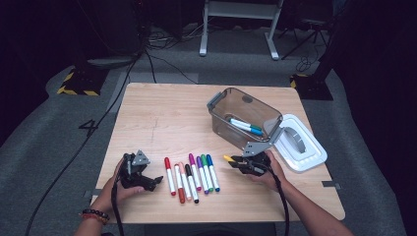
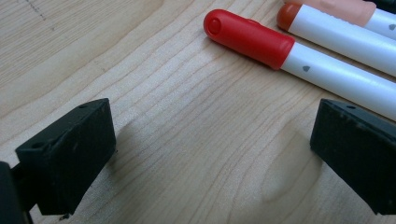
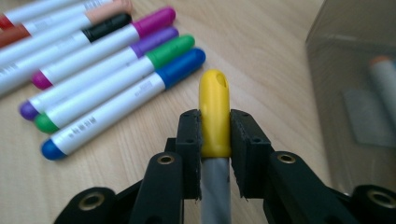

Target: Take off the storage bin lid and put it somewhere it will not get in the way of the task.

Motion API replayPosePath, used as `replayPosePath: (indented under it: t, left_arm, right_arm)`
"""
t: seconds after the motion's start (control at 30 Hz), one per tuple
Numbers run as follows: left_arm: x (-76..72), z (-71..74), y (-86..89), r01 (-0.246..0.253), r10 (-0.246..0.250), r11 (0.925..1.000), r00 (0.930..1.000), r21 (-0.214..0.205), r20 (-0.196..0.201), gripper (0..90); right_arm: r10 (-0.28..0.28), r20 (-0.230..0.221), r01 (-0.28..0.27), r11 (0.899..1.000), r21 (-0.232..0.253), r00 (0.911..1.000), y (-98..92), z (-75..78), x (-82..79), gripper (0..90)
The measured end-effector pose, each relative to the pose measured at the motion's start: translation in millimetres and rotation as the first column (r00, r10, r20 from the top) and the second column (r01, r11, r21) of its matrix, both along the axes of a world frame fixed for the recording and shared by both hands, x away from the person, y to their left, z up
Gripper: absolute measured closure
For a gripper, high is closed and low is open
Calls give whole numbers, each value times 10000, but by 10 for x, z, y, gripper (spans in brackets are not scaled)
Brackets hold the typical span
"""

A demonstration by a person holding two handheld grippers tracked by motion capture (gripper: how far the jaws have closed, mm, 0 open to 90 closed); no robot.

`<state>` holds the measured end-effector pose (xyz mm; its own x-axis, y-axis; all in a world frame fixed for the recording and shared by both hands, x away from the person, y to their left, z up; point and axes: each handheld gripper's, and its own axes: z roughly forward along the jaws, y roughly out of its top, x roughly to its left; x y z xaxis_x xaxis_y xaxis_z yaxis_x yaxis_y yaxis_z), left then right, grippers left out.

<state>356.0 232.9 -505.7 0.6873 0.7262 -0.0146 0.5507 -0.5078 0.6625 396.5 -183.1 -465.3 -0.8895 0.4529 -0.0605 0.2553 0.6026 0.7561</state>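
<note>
My left gripper (image 1: 156,181) rests on the wooden table (image 1: 162,113) at the left, its jaws spread wide with bare wood between them, just beside the red-capped marker (image 2: 250,38). To the right of it lies the row of markers (image 1: 192,173), side by side: red, orange, peach, black, magenta, purple, green, blue. Further right, my right gripper (image 3: 215,135) pinches the yellow marker (image 3: 214,112) by its cap, jaws pressed onto it. Beyond sits the clear plastic bin (image 1: 244,119) with two markers inside, and its white lid (image 1: 300,142) lies just beside it.
</note>
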Motion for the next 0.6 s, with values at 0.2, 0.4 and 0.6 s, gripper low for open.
replayPosePath:
  t: [0.2, 0.4, 0.6]
  left_arm:
    - [1, 0, 0, 10, -10, 10000, 10000, 1, -19, 4]
    - [1, 0, 1, 14, -14, 10000, 10000, -3, -22, 4]
    - [2, 0, 1, 19, -19, 10000, 10000, -2, -23, 3]
  right_arm:
    - [74, 434, -106, 9973, 731, 9990, -106, 258, -93, 750]
    - [73, 784, -177, 9911, 1321, 9969, -174, 525, -169, 750]
    - [55, 1098, -238, 9859, 1656, 9939, -224, 788, -215, 750]
